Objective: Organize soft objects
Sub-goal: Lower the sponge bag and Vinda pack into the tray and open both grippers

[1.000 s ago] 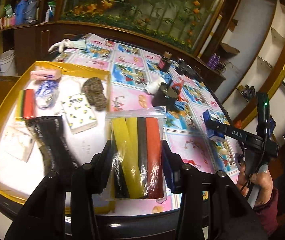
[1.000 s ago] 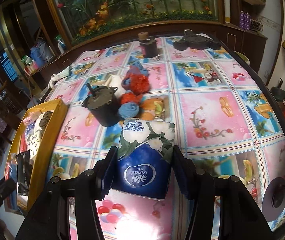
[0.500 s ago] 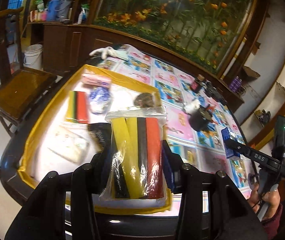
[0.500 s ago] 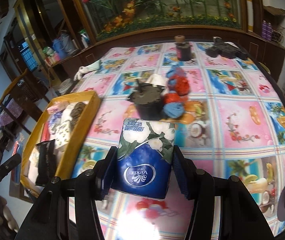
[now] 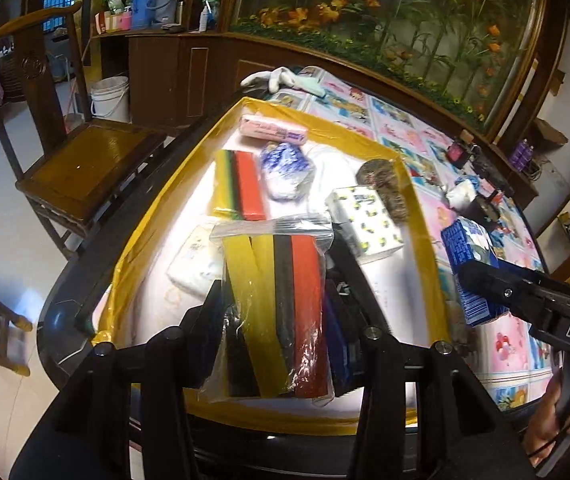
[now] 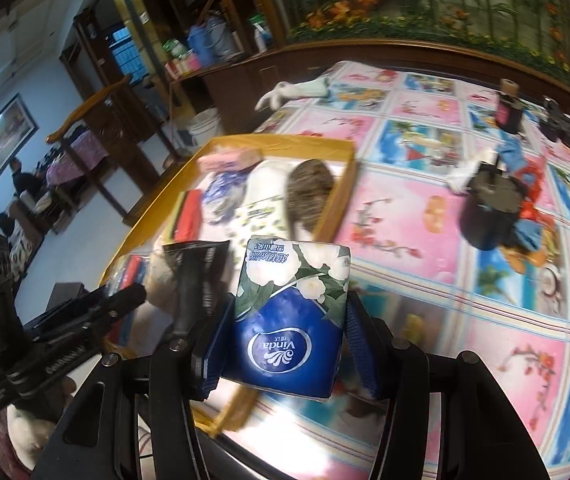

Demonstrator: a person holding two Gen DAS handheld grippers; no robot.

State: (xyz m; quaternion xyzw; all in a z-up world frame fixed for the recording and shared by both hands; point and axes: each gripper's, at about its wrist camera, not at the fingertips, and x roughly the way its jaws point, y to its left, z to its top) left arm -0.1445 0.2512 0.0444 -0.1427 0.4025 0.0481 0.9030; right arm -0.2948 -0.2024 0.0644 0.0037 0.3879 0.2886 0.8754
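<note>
Surface: round dark table under a pink-and-blue picture cloth (image 6: 437,208); yellow-rimmed tray (image 5: 165,216) at its left edge.
Room, left to right: wooden armchair (image 5: 65,152), white bucket (image 5: 110,98), dark sideboard (image 5: 173,76), flower mural (image 5: 405,12).
In tray, left to right: one white tissue pack (image 5: 195,264), one striped sponge set (image 5: 241,184), one pink pack (image 5: 273,131), one blue-white bundle (image 5: 287,170), one lemon-print pack (image 5: 367,222), one brown scrubber (image 5: 385,184).
Left gripper (image 5: 273,344): partly open, clamped on bagged striped strips (image 5: 281,312) above tray's near edge.
Right gripper (image 6: 285,348): partly open, clamped on blue Vinda tissue pack (image 6: 289,320) over tray's right rim.
On cloth: one white glove (image 5: 281,79), one black pot (image 6: 489,208).
</note>
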